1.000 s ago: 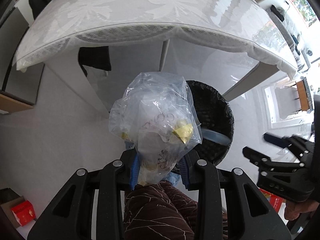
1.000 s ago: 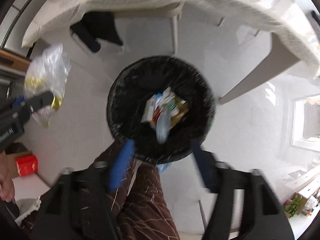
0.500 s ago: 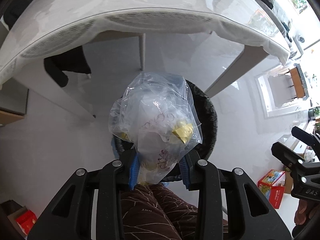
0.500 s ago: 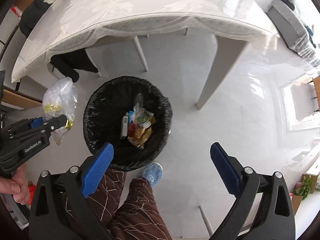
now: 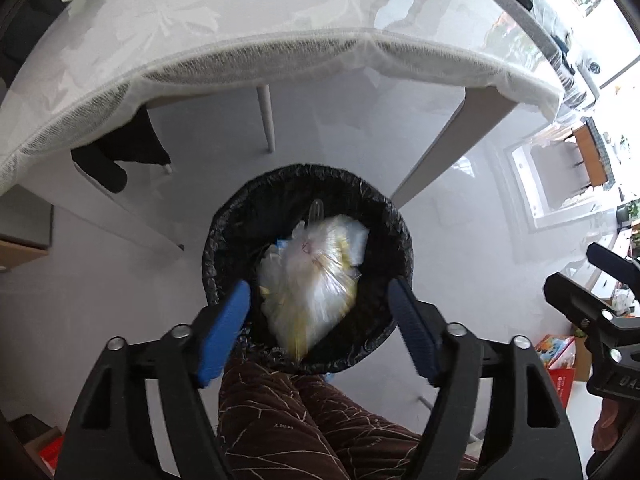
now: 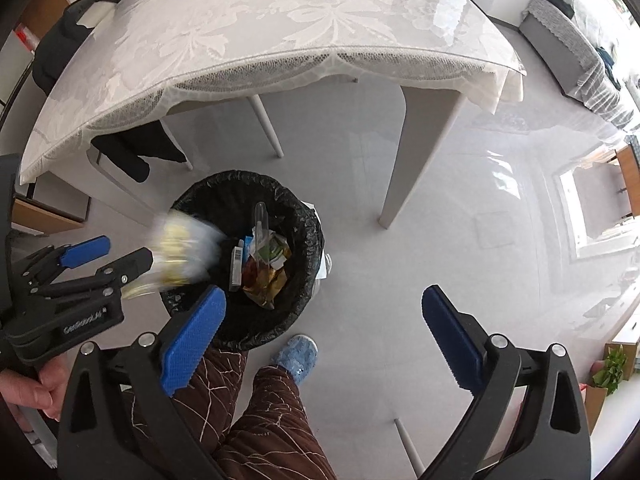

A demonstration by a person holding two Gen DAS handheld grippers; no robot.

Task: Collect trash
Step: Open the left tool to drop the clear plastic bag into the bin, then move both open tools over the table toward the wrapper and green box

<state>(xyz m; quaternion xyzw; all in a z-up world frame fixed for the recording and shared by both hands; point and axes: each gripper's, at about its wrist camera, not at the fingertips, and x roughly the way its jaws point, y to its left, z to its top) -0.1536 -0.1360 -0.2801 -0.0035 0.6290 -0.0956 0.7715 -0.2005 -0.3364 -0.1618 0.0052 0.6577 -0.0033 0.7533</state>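
Note:
A clear plastic bag (image 5: 308, 280) with yellow scraps inside is blurred in mid-fall over the black-lined trash bin (image 5: 224, 240). My left gripper (image 5: 318, 290) hangs above the bin with its jaws opening, and the blue pads stand clear of the bag on both sides. In the right wrist view the same bag (image 6: 180, 248) shows as a smear just off the left gripper (image 6: 126, 249), at the rim of the bin (image 6: 308, 248). Wrappers and cartons (image 6: 264, 264) lie inside. My right gripper (image 6: 323, 294) stands wide open and empty, right of the bin above bare floor.
A table with a white lace cloth (image 6: 280, 20) stands behind the bin, one leg (image 6: 416, 152) to the bin's right. A dark jacket (image 6: 132, 148) hangs on a chair at the left. The person's brown trouser legs (image 6: 260, 420) and blue slipper (image 6: 298, 356) are below.
The left jaws have opened and let go of the bag, which now drops into the bin. The right gripper opened wide and shifted right, away from the bin.

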